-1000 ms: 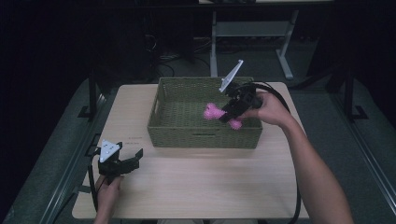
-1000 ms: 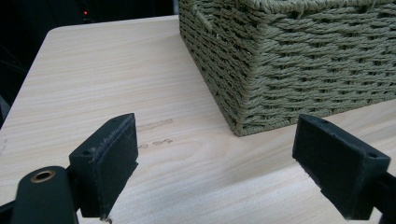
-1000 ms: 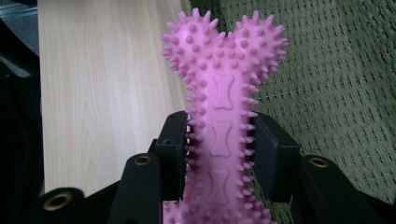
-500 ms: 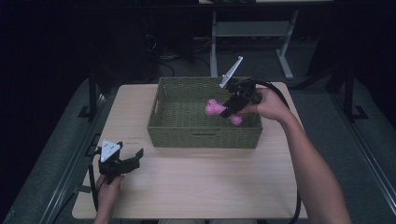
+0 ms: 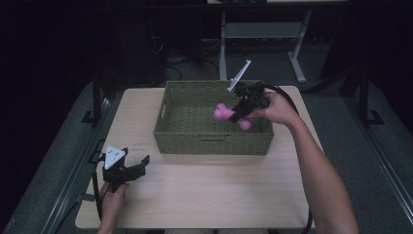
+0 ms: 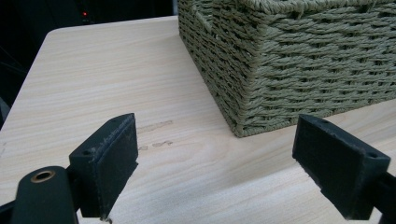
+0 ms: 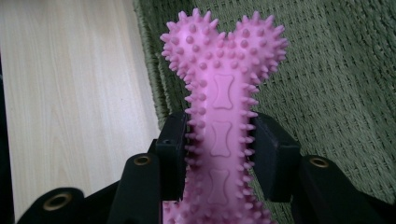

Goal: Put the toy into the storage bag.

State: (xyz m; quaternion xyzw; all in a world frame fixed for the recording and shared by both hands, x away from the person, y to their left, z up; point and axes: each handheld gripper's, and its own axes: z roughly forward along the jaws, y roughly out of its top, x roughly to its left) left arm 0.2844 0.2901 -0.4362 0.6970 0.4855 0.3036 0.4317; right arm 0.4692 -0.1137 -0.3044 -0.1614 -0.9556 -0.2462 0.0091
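A pink spiky bone toy (image 7: 223, 126) sits clamped at its shaft between the right gripper (image 5: 242, 111) jaws, held above the inside of the green woven basket (image 5: 170, 134); the right gripper view reveals small bone shapes embossed along it. The left gripper (image 5: 127, 170) rests wide open on the wooden table (image 5: 209, 187) near the basket's corner. Since a second ago, the toy has shifted slightly toward the basket's middle.
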